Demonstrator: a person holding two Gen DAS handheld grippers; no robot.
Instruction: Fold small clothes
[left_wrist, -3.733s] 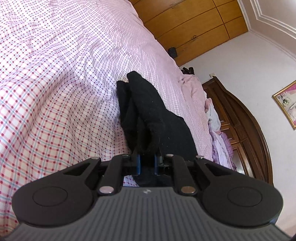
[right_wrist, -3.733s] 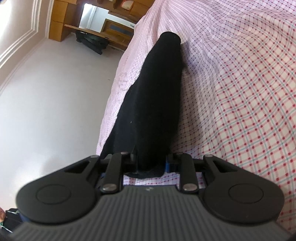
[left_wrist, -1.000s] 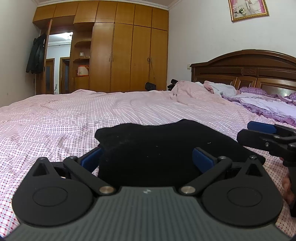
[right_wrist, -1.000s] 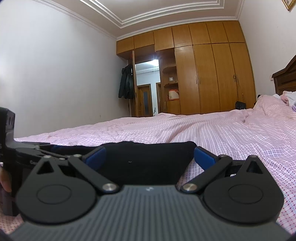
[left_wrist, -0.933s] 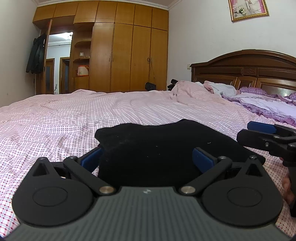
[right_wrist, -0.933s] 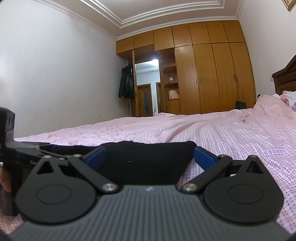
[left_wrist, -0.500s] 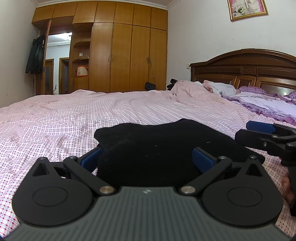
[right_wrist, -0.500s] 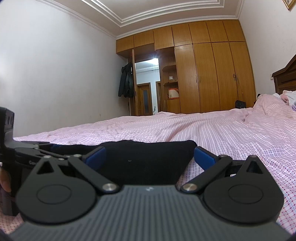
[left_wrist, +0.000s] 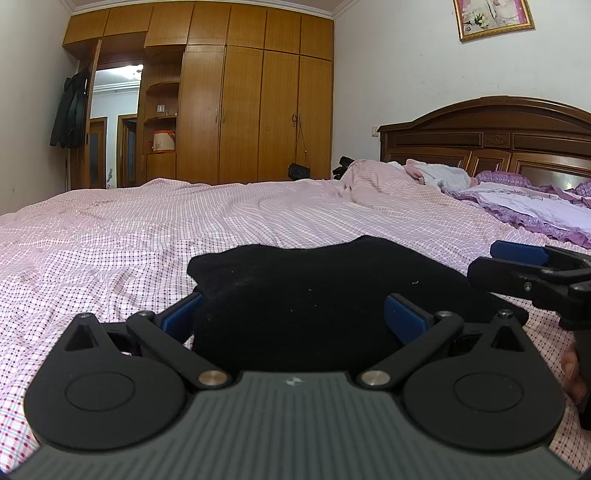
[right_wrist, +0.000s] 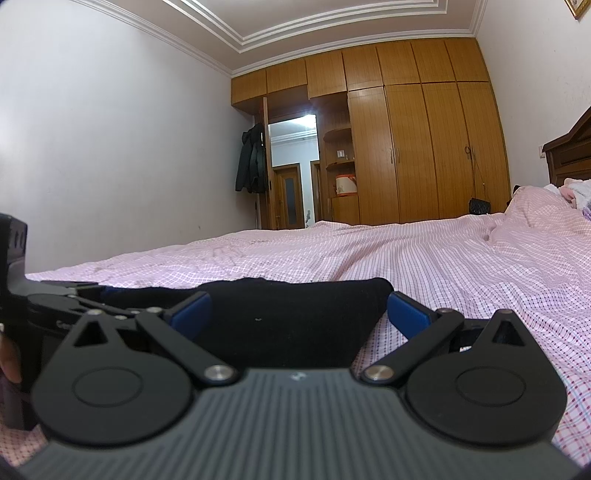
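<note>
Folded black knit garment lying flat on the pink checked bedsheet, both claws wide.

The soft black garment (left_wrist: 325, 291) rests on the sheet (left_wrist: 147, 236) between the spread, blue-padded left gripper (left_wrist: 295, 314) and right gripper (right_wrist: 297, 308). Neither grips it; both sit low, probably so the fold settles undisturbed.

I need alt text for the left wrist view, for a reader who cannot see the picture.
The open left gripper, its blue-padded fingers spread wide, faces a folded black fabric garment lying on a pink checked bedsheet. The right gripper enters from the right edge, beside the garment. Behind stand a wooden wardrobe and a dark carved headboard.
</note>
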